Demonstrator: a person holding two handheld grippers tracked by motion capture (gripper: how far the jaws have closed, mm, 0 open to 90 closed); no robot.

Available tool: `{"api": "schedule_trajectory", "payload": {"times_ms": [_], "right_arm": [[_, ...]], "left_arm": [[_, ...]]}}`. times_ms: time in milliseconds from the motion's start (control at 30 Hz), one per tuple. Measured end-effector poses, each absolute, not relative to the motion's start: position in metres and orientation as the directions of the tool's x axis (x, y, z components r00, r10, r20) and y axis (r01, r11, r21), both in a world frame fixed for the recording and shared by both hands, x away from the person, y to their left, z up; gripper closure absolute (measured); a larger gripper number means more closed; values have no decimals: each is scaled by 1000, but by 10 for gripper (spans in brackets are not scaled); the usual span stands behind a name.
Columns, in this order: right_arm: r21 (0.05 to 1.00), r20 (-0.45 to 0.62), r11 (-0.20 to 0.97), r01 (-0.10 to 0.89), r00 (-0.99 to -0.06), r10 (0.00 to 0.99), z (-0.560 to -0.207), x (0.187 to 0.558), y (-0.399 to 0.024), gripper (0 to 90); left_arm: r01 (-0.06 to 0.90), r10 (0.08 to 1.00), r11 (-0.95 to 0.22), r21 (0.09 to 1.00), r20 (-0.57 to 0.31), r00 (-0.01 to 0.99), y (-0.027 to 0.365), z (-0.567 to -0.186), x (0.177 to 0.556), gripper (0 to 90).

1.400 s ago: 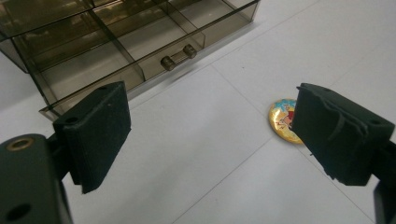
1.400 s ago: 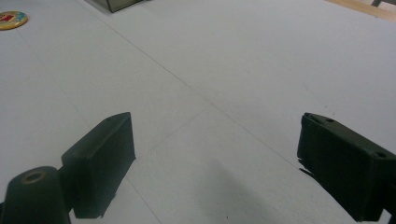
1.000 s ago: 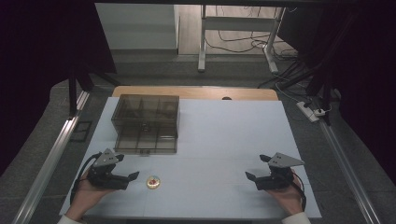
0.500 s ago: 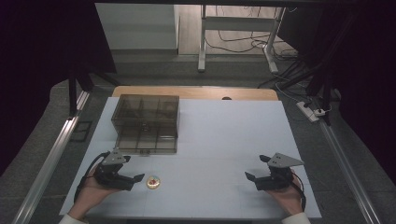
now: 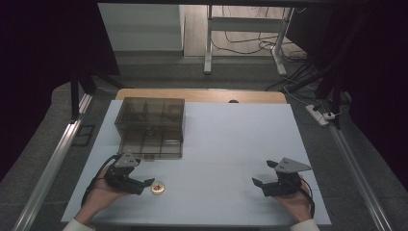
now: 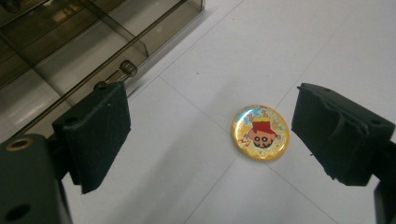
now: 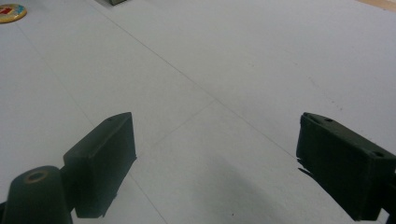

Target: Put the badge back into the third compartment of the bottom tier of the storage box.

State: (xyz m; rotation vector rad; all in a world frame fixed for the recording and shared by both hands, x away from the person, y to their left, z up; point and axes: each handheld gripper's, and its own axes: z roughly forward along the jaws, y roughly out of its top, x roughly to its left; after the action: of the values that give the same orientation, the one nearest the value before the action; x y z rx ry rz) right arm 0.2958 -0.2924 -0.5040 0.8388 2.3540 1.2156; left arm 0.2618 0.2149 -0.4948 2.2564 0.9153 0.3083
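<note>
We hold our left gripper (image 6: 210,140) spread wide over a round cartoon pin badge (image 6: 260,132), which lies flat on the white table (image 5: 231,144) just in front of the smoky plastic drawer box (image 5: 150,126). The step looks like a pickup; next we'd lower and close. Our right gripper (image 5: 269,185) rests spread, well apart. The box's compartments look empty, though the tint makes that uncertain.

Bare table (image 5: 226,144) lies wide open between the grippers; the tinted box (image 5: 150,126) blocks the far-left.
</note>
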Motion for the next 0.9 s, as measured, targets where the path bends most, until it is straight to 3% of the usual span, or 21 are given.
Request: {"api": "schedule_trajectory", "payload": {"times_ms": [567, 900], "right_arm": [[822, -47, 455, 342, -755, 654, -504, 295, -292, 116], [817, -51, 461, 347, -752, 657, -505, 295, -293, 116]], "left_arm": [[514, 631, -584, 628, -47, 774, 190, -494, 286, 117], [516, 589, -649, 559, -60, 806, 180, -505, 289, 120]]}}
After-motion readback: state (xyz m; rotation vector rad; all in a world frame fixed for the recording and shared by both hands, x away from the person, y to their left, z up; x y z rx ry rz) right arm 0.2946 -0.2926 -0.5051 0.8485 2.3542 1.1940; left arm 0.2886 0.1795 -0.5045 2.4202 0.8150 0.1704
